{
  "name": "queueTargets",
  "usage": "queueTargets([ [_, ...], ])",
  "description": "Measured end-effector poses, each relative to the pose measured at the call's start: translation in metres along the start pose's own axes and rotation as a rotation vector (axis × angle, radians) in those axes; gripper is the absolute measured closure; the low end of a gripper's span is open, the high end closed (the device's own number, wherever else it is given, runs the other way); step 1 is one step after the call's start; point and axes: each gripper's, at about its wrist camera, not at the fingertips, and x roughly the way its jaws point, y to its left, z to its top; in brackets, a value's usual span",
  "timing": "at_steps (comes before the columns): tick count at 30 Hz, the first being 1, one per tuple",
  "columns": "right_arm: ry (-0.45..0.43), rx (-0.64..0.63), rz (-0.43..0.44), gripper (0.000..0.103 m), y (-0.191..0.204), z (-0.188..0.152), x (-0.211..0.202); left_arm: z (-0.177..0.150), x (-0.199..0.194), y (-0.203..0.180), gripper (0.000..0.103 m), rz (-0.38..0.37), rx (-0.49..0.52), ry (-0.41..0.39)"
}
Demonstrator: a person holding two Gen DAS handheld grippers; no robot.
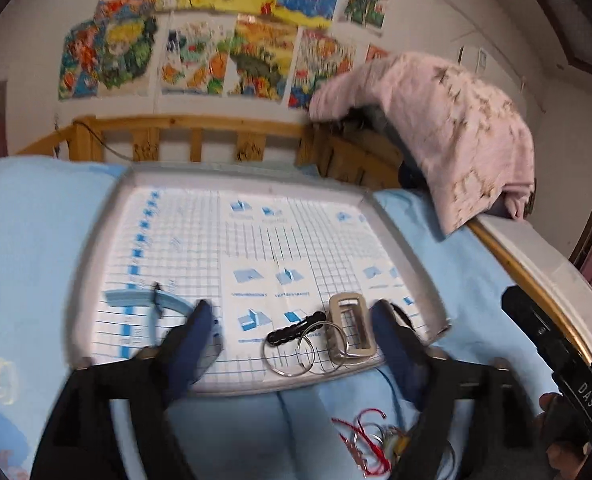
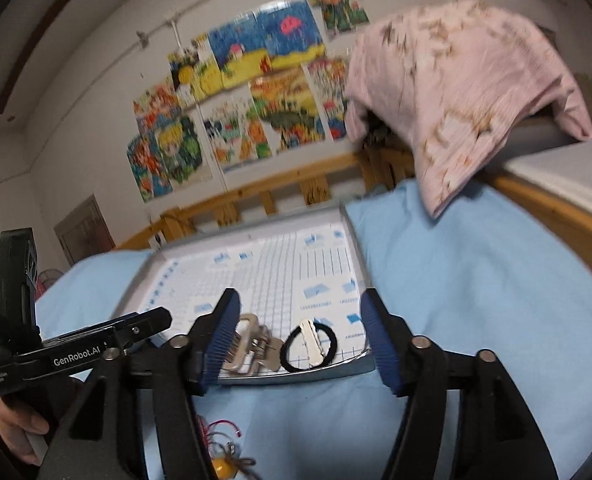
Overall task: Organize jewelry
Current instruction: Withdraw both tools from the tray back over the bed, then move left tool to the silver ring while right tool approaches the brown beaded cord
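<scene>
On the blue bed sheet (image 1: 23, 240) lies a flat white tray (image 1: 107, 216) with blue squares drawn on it. The left gripper (image 1: 291, 320) has its jaws far apart and holds nothing. Between its blue pads, on the near part of the tray, lie a black hair clip (image 1: 296, 327), some thin metal rings (image 1: 291, 354) and a silver buckle (image 1: 352, 328). A light blue band (image 1: 151, 298) lies on the tray to the left of them. The right gripper (image 2: 300, 340) is open too and holds nothing. Between its pads lie the silver buckle (image 2: 247, 346) and a black hair tie (image 2: 310, 346) with a white clip (image 2: 312, 342) lying on top of it. Down on the sheet, just in front of the tray, is a small heap of red string and rings (image 1: 370, 440). A pink cloth (image 1: 448, 128) hangs over the wooden bed rail (image 1: 199, 128) on the right.
</scene>
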Motion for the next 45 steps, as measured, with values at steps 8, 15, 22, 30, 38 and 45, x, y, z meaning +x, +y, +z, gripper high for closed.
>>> queueTargets([
  [8, -0.109, -0.090, 0.036, 0.001, 0.021, -0.001, -0.083, -0.022, -0.093, 0.007, 0.000, 0.053, -0.040, -0.173],
  [15, -0.149, -0.157, 0.033, 0.001, 0.044, -0.025, -0.148, -0.066, -0.160, 0.002, 0.000, 0.096, -0.027, -0.243],
  [22, -0.163, -0.164, 0.019, 0.001, 0.051, -0.057, -0.200, -0.109, -0.207, -0.006, 0.000, 0.143, 0.016, -0.266],
  [30, -0.161, -0.209, -0.024, 0.001, 0.057, -0.080, -0.235, -0.148, -0.243, 0.000, 0.000, 0.180, 0.013, -0.264],
  [38, -0.129, -0.188, -0.042, 0.001, 0.054, -0.100, -0.257, -0.168, -0.252, -0.003, 0.000, 0.176, 0.023, -0.240],
  [45, -0.110, -0.183, -0.050, 0.001, 0.053, -0.105, -0.256, -0.169, -0.250, -0.001, 0.000, 0.177, 0.009, -0.231],
])
